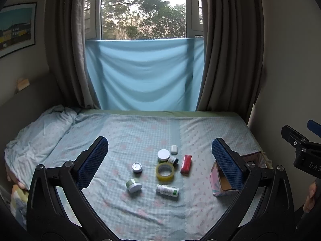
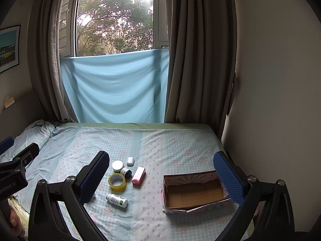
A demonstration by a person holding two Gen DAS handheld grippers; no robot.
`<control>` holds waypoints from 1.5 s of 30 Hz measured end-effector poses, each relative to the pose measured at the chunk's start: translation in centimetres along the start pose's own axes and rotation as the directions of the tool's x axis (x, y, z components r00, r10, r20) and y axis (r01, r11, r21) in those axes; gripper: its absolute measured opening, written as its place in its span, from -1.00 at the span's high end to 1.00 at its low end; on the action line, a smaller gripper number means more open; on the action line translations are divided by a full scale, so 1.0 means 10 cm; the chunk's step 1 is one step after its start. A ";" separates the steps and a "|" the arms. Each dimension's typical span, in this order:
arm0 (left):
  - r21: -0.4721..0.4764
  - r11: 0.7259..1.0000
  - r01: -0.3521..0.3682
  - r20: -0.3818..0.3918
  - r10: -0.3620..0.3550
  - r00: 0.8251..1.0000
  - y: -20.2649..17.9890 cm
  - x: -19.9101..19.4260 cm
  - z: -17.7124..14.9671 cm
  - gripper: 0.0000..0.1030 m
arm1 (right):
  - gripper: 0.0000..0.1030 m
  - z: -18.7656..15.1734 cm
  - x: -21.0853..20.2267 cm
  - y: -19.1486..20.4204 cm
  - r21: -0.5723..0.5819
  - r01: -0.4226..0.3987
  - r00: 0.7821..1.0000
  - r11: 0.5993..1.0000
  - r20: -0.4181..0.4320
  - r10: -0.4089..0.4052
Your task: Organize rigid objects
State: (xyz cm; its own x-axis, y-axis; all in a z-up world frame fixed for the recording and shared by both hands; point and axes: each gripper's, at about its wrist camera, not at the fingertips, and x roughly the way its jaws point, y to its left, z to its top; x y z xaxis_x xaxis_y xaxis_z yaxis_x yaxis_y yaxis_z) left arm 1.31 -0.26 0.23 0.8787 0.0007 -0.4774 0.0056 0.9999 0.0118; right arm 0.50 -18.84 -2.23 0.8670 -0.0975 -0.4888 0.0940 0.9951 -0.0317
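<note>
Small rigid objects lie on the bed: a yellow tape roll (image 1: 165, 171) (image 2: 117, 181), a white pill bottle on its side (image 1: 167, 190) (image 2: 116, 200), a red box (image 1: 186, 164) (image 2: 138, 175), a white-lidded jar (image 1: 163, 155) (image 2: 117, 165), a small dark jar (image 1: 173, 160) (image 2: 126, 172), a white case (image 1: 174, 149) (image 2: 130, 160), a silver tin (image 1: 137, 167) and a green jar (image 1: 133, 185). An open cardboard box (image 2: 193, 192) (image 1: 220, 180) sits to their right. My left gripper (image 1: 160, 161) and right gripper (image 2: 161, 177) are open and empty above the bed.
The bed (image 1: 140, 128) has a checked blue sheet, with crumpled bedding (image 1: 40, 128) at the left. A wall (image 2: 270, 100) runs close along the right. Curtains (image 2: 196, 60) and a blue cloth (image 1: 144, 74) hang at the far edge.
</note>
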 end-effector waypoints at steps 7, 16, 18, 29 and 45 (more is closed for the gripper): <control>0.017 1.000 -0.007 0.028 0.007 1.000 -0.05 0.01 0.01 -0.99 | -1.00 0.03 0.00 -0.03 0.004 0.002 1.000 1.000 -0.003 -0.002; 0.014 1.000 -0.005 0.015 0.005 1.000 -0.07 0.05 0.01 -0.99 | -1.00 0.06 0.00 -0.04 0.002 -0.005 1.000 1.000 0.000 0.005; 0.018 1.000 -0.008 0.017 0.007 1.000 -0.08 0.05 0.01 -0.99 | -1.00 0.06 0.00 -0.05 0.002 -0.007 1.000 1.000 -0.001 0.007; 0.013 1.000 -0.020 0.032 0.020 0.999 -0.08 0.01 0.01 -0.99 | -1.00 0.07 0.01 -0.04 0.001 -0.010 1.000 1.000 0.000 0.010; -0.006 1.000 -0.022 0.049 0.022 0.999 -0.14 -0.02 0.00 -0.99 | -1.00 0.08 0.06 -0.14 -0.006 -0.031 1.000 0.999 0.000 0.031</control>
State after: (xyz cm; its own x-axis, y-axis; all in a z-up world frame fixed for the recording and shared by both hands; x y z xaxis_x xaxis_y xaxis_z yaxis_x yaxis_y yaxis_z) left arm 1.13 -1.65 0.36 0.9010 0.0221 -0.4333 -0.0163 0.9997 0.0172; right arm 1.25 -20.31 -1.76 0.8694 -0.0662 -0.4897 0.0639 0.9977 -0.0214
